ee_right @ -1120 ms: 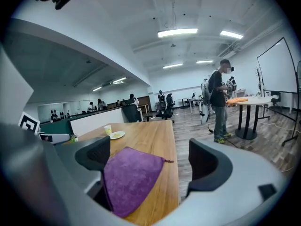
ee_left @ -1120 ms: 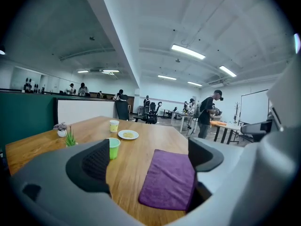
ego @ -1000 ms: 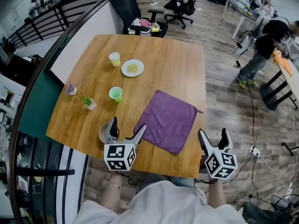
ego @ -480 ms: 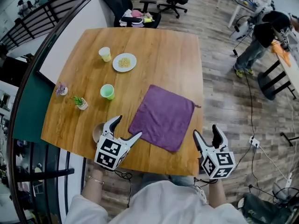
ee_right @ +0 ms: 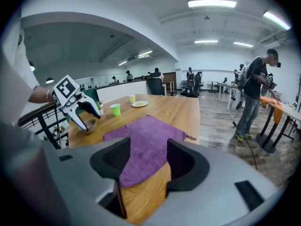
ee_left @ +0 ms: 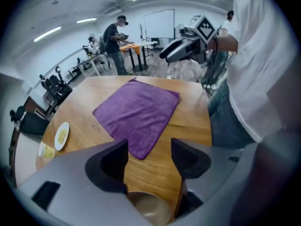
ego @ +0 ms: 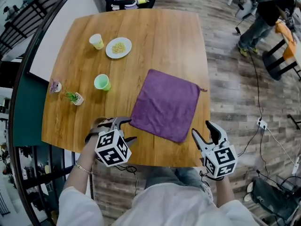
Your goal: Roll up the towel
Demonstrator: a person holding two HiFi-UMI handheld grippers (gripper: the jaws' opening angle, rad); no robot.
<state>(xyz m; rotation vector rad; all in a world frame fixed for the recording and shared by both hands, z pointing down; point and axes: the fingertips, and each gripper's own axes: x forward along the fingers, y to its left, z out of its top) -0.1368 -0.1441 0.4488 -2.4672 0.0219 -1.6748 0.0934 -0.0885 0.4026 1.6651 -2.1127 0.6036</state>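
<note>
Towel (ego: 165, 105): purple, lies flat and fully open on the wooden table (ego: 155, 32), in the near right part, turned like a diamond. Almost reaches the right edge with one corner, where a small loop sticks out. Comes close to the near edge with another corner. No fold and no roll started yet.

Left tongs (ego: 128, 130): held over the near left part of the table, just beside the left corner of the towel, pointing steeply down. Jaws about half apart, just now closing, gripping nothing. Through the gap only bare wood and the towel corner. Directly below, low in the left gripper view, a brown bowl (ee_left: 148, 210); cannot tell if touched.

Right tongs (ego: 202, 130): held at the near right corner of the table, aimed across the towel toward the far left. Jaws also about half apart, just now closing, empty. Between them the near corner of the towel and the table edge in sight, not pressed.

Farther left on the table: green cup (ego: 101, 82), small potted plant (ego: 75, 98), small pink object (ego: 55, 85). Toward the far left: pale yellow cup (ego: 96, 41) and white plate (ego: 118, 47) with some yellowish food. All well apart from the towel.

Beyond the table, far right: person (ego: 268, 13) standing on the wooden floor (ego: 230, 79).
</note>
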